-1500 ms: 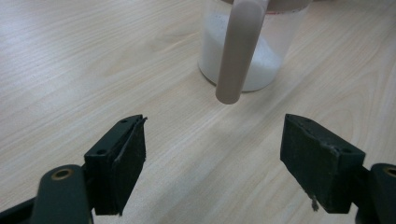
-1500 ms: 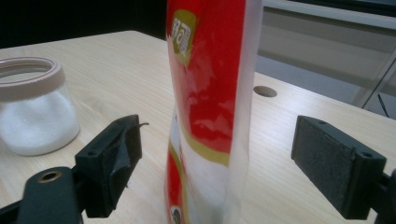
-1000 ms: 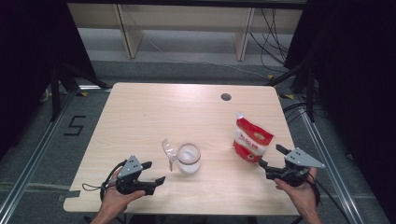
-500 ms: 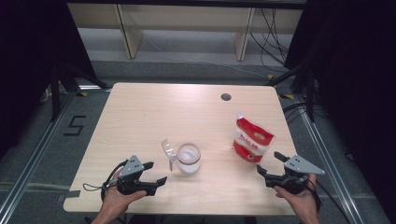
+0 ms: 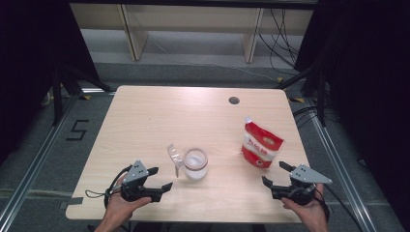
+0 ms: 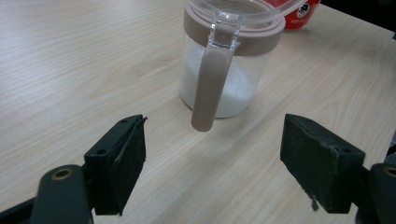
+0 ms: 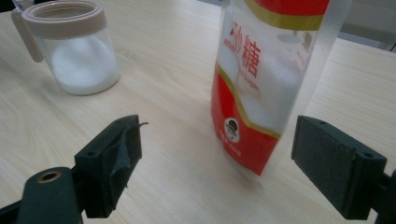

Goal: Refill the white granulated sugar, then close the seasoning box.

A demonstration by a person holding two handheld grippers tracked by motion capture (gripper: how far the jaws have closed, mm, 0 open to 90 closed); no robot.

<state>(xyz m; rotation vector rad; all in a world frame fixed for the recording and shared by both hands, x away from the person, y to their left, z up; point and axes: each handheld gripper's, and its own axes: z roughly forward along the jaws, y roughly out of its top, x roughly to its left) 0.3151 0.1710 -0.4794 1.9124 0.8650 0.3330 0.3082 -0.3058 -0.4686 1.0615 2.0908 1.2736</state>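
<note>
A clear jar (image 5: 195, 164) with a brown rim, part full of white sugar, stands near the table's front middle, its lid flipped open at the left. In the left gripper view the jar (image 6: 229, 70) shows its brown handle toward me. A red and white sugar bag (image 5: 260, 143) stands upright to the right; up close the bag (image 7: 271, 79) shows Chinese print. My left gripper (image 5: 162, 179) is open at the front left, a short way from the jar, holding nothing (image 6: 212, 154). My right gripper (image 5: 275, 173) is open just in front of the bag, also holding nothing (image 7: 217, 154).
The wooden table (image 5: 154, 121) has a round cable hole (image 5: 234, 100) at the back right. Its front edge runs just under both hands. A black frame and dark curtains flank the table, with cables on the floor behind.
My right gripper has drawn back toward the table's front edge, away from the bag. The left gripper has hardly moved.
</note>
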